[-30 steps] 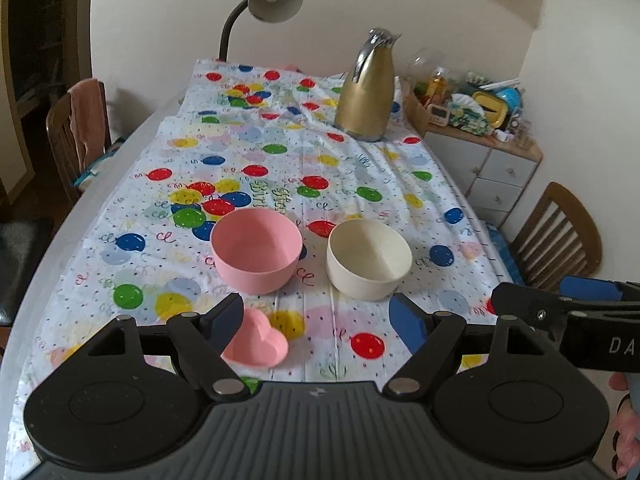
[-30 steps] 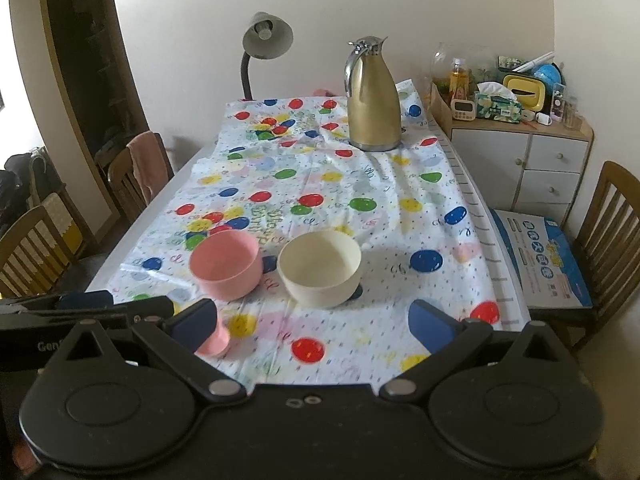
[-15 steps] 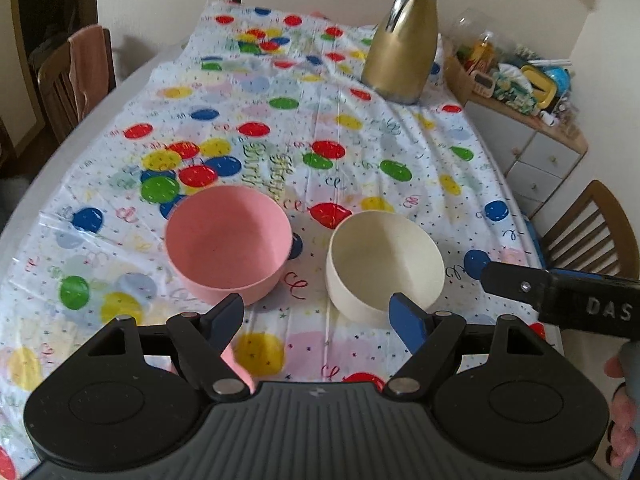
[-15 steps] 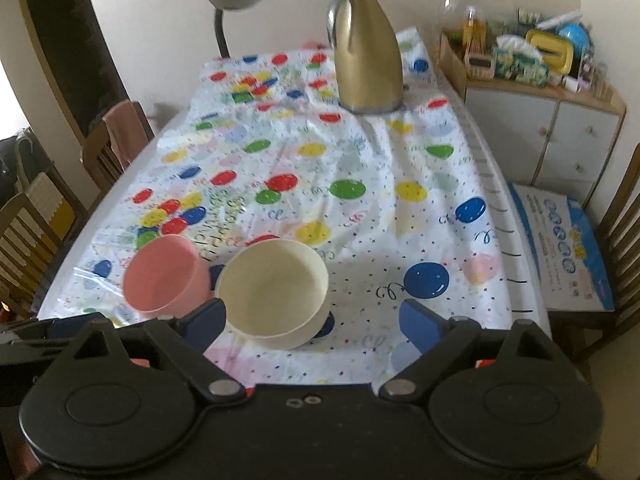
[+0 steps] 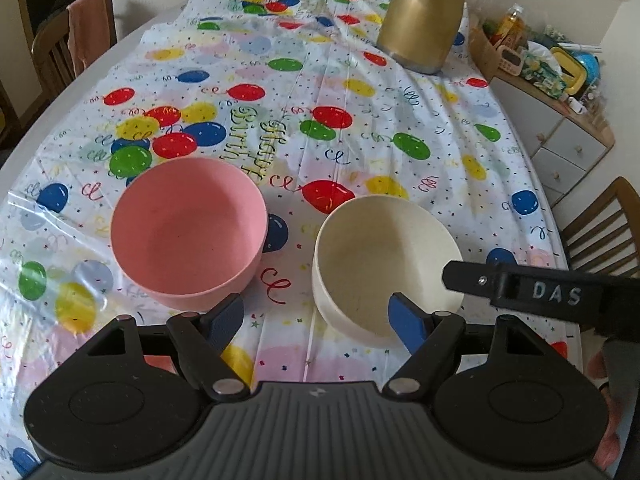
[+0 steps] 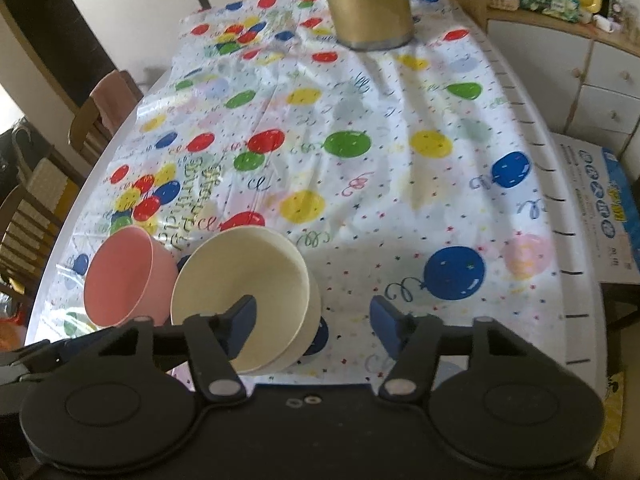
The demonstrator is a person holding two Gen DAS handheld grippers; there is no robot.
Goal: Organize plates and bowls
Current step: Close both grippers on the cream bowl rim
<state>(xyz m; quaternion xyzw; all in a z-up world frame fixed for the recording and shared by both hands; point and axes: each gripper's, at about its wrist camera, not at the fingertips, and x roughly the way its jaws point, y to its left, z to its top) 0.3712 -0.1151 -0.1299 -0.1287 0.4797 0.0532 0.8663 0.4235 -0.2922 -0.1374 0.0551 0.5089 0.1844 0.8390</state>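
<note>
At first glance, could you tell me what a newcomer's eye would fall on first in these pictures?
Most striking is the balloon-print tablecloth covering the table, with a pink bowl and a cream bowl side by side near its front edge. A gold jug stands at the far end. The right gripper is closing with one finger over the cream bowl's rim, not yet pressing it.

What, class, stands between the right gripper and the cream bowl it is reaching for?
Nothing visible. The right gripper, its jaws closing, has one of its fingers already over the cream bowl opening and the other outside the wall. The pink bowl sits beside it, not between.
</note>
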